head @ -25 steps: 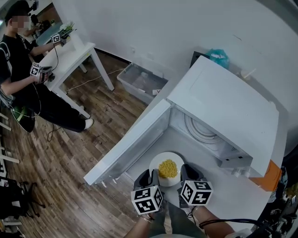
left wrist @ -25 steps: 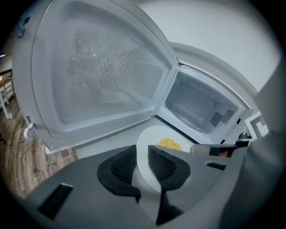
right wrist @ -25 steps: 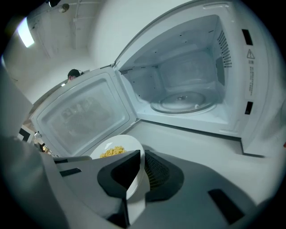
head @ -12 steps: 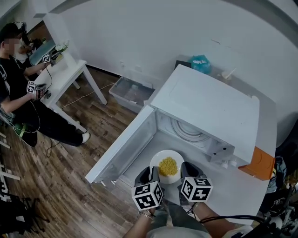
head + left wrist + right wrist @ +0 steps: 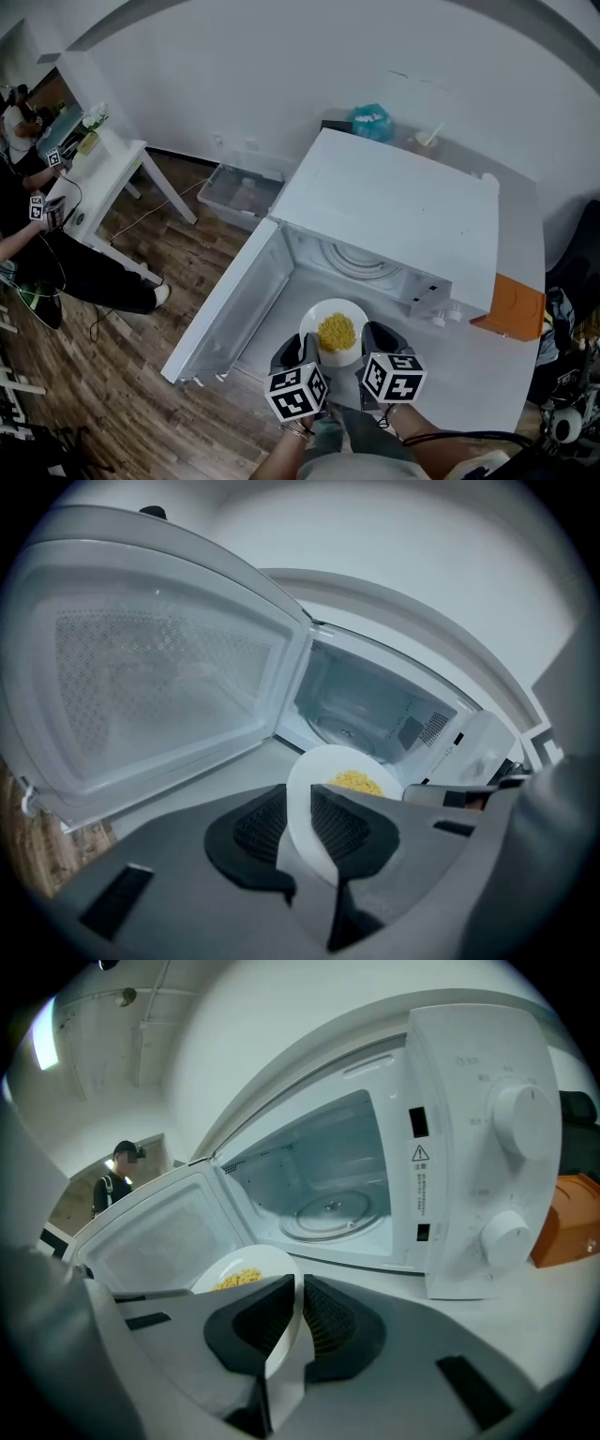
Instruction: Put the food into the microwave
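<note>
— Where's the food (image 5: pixel 337 331)?
— Heaped yellow in the middle of a white plate (image 5: pixel 314 317), just in front of the open microwave (image 5: pixel 394 211), over the white counter (image 5: pixel 473 370).

— Inside the cavity?
— No. The plate is outside, near the mouth. The turntable (image 5: pixel 328 1215) lies farther in.

— And the 2 grippers?
— Both grasp that 1 plate. The left gripper (image 5: pixel 302 829) has its jaws clamped on the near-left rim. The right gripper (image 5: pixel 298 1321) pinches the near-right rim the same way.

— Is the plate resting on the counter or raised?
— I can't tell.

— The door (image 5: pixel 234 305)?
— Swung wide to the left, its inner face toward the plate.

— Anything else?
— 2 dials (image 5: pixel 520 1119) on the microwave's right panel, 1 above the other. An orange box (image 5: pixel 508 309) sits just right of the microwave. Far left, a person (image 5: pixel 84 272) sits at a white table (image 5: pixel 103 169).
</note>
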`<action>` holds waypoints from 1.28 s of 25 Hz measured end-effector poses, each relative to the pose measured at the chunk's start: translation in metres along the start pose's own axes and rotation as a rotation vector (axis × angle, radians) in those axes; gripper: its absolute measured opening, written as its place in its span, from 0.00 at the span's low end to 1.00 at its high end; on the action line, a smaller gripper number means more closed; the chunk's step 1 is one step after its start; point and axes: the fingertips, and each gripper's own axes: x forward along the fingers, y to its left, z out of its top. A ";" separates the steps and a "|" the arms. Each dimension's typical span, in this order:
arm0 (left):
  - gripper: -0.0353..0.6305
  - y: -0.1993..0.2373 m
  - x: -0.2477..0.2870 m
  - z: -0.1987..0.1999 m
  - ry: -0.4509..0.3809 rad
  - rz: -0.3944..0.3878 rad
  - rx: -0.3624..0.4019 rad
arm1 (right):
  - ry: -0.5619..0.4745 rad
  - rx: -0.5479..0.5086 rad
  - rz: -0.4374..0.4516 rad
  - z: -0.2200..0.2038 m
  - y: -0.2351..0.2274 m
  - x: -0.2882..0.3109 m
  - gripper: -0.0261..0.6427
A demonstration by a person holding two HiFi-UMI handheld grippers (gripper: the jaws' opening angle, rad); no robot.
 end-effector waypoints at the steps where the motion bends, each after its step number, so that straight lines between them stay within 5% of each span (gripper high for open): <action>1: 0.18 -0.002 0.001 0.000 0.003 -0.004 0.006 | -0.004 0.006 -0.005 0.001 -0.003 0.000 0.10; 32: 0.18 -0.034 0.083 0.056 -0.014 -0.100 0.118 | -0.134 0.109 -0.120 0.046 -0.042 0.037 0.10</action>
